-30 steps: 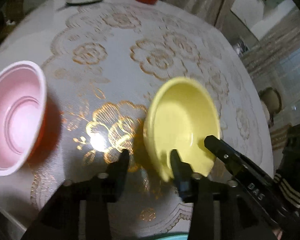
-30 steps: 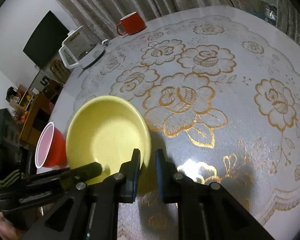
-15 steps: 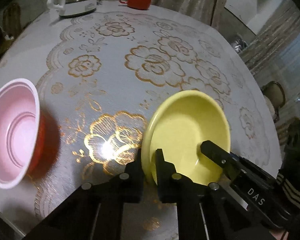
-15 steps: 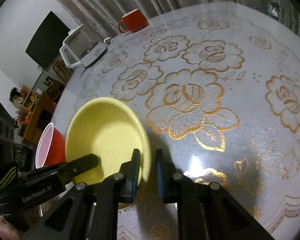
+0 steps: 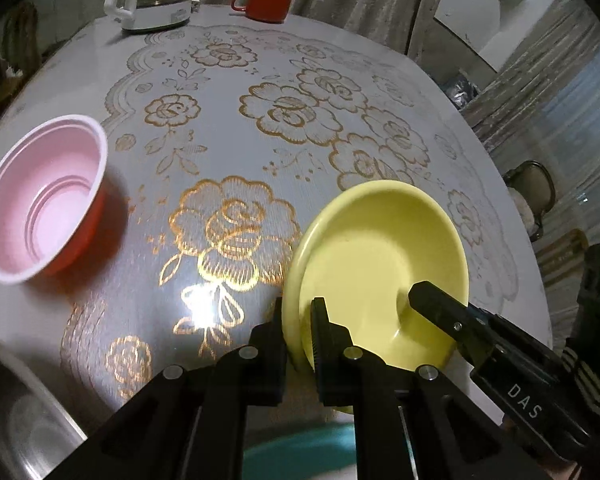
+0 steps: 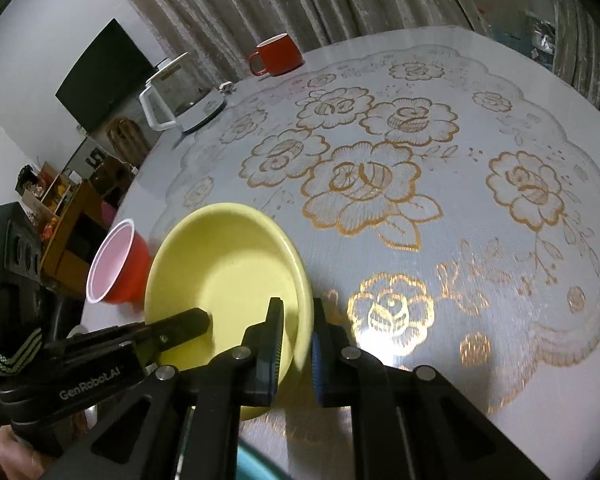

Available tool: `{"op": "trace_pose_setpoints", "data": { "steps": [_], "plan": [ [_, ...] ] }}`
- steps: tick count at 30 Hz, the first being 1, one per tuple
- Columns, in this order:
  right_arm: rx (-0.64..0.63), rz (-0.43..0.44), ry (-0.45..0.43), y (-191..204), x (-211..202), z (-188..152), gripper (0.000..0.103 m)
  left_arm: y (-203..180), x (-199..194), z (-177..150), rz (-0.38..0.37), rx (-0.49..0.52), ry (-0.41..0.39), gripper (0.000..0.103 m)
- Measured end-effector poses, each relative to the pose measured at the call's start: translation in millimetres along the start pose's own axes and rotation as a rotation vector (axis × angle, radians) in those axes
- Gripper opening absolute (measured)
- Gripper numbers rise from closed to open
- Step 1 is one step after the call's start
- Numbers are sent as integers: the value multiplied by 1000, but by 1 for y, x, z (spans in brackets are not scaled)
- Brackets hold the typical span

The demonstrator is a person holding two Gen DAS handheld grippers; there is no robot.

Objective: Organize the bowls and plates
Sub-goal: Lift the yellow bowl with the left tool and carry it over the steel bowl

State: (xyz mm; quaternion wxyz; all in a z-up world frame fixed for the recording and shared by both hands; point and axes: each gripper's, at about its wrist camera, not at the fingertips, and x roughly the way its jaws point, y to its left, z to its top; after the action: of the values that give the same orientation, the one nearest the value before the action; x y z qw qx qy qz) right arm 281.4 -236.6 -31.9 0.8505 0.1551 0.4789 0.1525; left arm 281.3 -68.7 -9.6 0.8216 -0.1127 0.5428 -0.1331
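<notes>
Both claws (image 5: 300, 332) clamped on yellow bowl (image 5: 380, 264) rim

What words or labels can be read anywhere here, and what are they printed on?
"DAS": on the black body of the right tool, seen from the left wrist.
"GenRobot.AI": on the black body of the left tool, seen from the right wrist.
Nothing readable on the yellow bowl, cups or kettle.

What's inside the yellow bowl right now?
No contents: only gripper fingers over the yellow bowl rim, left gripper and right gripper. Finger-covered patches stay hidden.
</notes>
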Motion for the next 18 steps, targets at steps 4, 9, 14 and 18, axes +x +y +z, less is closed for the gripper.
{"op": "trace_pose_setpoints", "data": {
  "steps": [4, 9, 14, 18],
  "plan": [
    [-14, -4, -3, 8, -11, -11, 11, -1, -12, -11, -8, 8, -8, 11],
    [-14, -1, -11, 14, -23, -22, 11, -2, -26, -23, -27, 12, -22, 11],
    [-8, 6, -29, 20, -37, -32, 11, -3, -42, -36, -44, 22, -40, 11],
    [-5, 17, -38, 27, -47, -40, 12, 0, -55, -47, -59, 21, -48, 11]
  ]
}}
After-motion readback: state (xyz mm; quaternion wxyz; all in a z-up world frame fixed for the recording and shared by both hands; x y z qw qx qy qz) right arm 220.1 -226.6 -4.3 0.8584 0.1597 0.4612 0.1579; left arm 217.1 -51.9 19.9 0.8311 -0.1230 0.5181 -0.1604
